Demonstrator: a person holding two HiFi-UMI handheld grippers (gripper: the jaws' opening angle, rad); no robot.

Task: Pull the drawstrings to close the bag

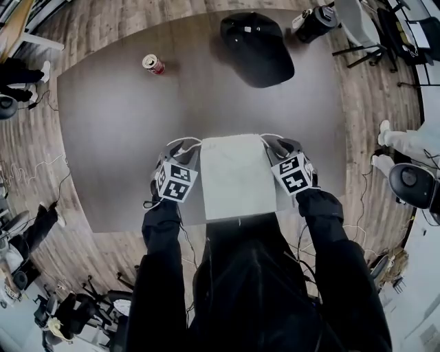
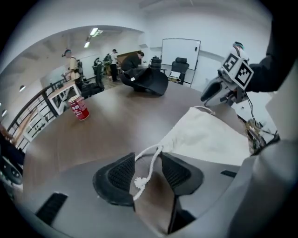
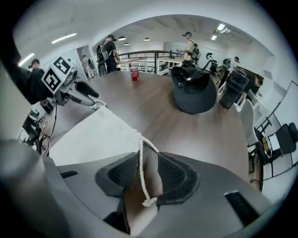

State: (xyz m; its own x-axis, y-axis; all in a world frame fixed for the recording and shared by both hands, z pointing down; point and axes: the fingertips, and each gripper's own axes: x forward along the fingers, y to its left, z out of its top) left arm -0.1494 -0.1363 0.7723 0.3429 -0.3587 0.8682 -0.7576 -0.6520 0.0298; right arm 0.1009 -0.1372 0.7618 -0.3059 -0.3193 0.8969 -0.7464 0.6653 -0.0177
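Note:
A cream cloth drawstring bag (image 1: 237, 175) lies flat on the brown table (image 1: 110, 137) near its front edge. My left gripper (image 1: 180, 148) is at the bag's far left corner and my right gripper (image 1: 275, 146) at its far right corner. In the left gripper view the left gripper (image 2: 148, 158) stands open, and the white knotted drawstring (image 2: 145, 171) hangs loose between its pads, running from the bag (image 2: 205, 137). In the right gripper view the right gripper (image 3: 149, 155) is open too, with the other drawstring (image 3: 141, 179) lying slack in the gap, its knot near the base.
A red can (image 1: 153, 64) stands at the table's far left. A black backpack-like thing (image 1: 258, 48) sits at the far middle, with a black cylinder (image 1: 316, 20) beside it. Office chairs and people stand around the table on the wooden floor.

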